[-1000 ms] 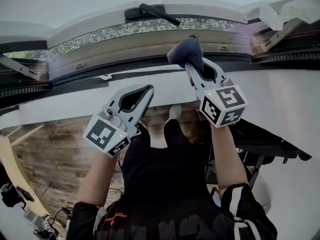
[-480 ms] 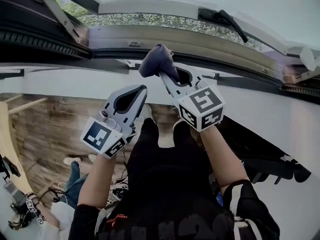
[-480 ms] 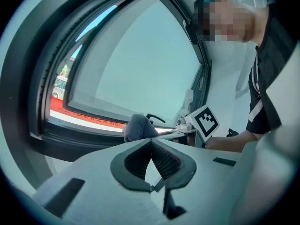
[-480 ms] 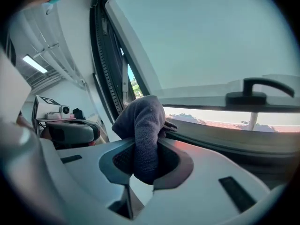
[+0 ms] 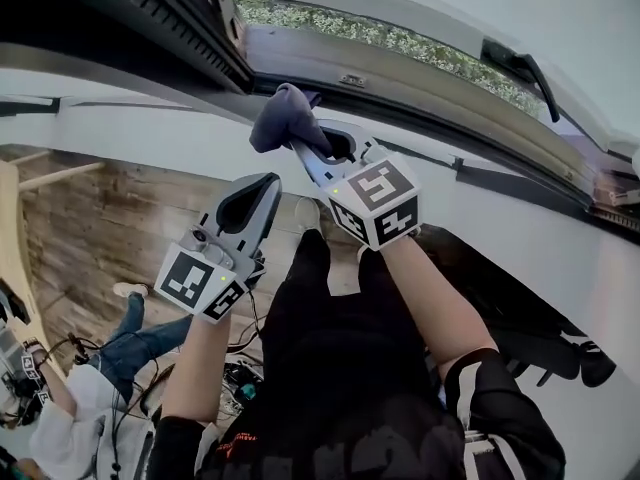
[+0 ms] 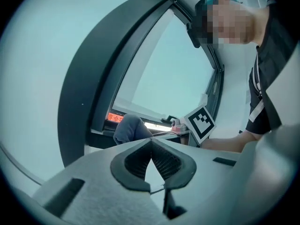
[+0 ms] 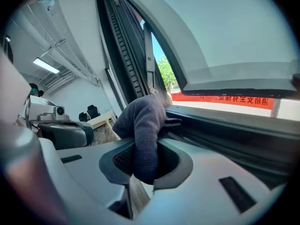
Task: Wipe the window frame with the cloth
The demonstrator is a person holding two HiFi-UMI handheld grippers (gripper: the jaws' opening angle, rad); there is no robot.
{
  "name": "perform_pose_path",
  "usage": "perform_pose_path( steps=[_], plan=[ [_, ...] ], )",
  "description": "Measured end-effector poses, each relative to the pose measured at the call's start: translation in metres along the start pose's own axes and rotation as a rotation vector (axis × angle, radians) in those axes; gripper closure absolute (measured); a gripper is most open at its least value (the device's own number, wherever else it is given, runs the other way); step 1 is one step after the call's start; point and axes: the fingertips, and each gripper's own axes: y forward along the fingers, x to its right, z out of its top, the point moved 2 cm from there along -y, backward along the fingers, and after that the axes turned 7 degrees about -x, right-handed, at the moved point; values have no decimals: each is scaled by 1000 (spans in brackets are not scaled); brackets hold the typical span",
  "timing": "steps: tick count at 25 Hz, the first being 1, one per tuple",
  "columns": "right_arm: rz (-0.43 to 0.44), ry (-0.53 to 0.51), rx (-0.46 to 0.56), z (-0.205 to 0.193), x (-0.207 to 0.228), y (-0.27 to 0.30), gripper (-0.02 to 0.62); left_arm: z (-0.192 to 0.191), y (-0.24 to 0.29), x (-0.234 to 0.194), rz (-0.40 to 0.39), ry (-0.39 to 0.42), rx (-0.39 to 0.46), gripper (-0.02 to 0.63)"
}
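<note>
Dark grey-blue cloth sits bunched at the tip of the right hand-held gripper in the head view. It touches the lower rail of the window frame, near the left corner of the opening and above the white sill. The left hand-held gripper hangs lower, beside the right one, and touches nothing. Only this view shows how much rail lies to the right, as far as the black lever.

The left gripper view shows that gripper's two jaws brought together with nothing between them. Behind them the cloth is seen from the side, resting on the frame, with the marker cube of the other gripper just beside it. This side look at the contact is missing in the other views.

The right gripper view shows the jaws closed on one fold of the cloth, while most of it bulges past the tips onto the dark channel of the frame. Only here does it appear how narrow the held part is.

The risk probably comes from this. If the cloth drags hard along the channel or catches on the metal stay, friction may pull the fold out, and the cloth could drop through the open window. If the bunch shifts aside, the bare jaw tips may scrape the frame.
</note>
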Motion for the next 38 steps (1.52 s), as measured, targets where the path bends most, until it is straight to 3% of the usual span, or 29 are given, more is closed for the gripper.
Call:
perform_pose_path(
  steps=[15,38],
  plan=[
    [-1,26,-35,5,-11,64,534,-12,-31,-41,52,-49,19,586],
    [-75,90,-14,-28,40,-11,533,-3,37,24,-76,13,-25,586]
  ],
)
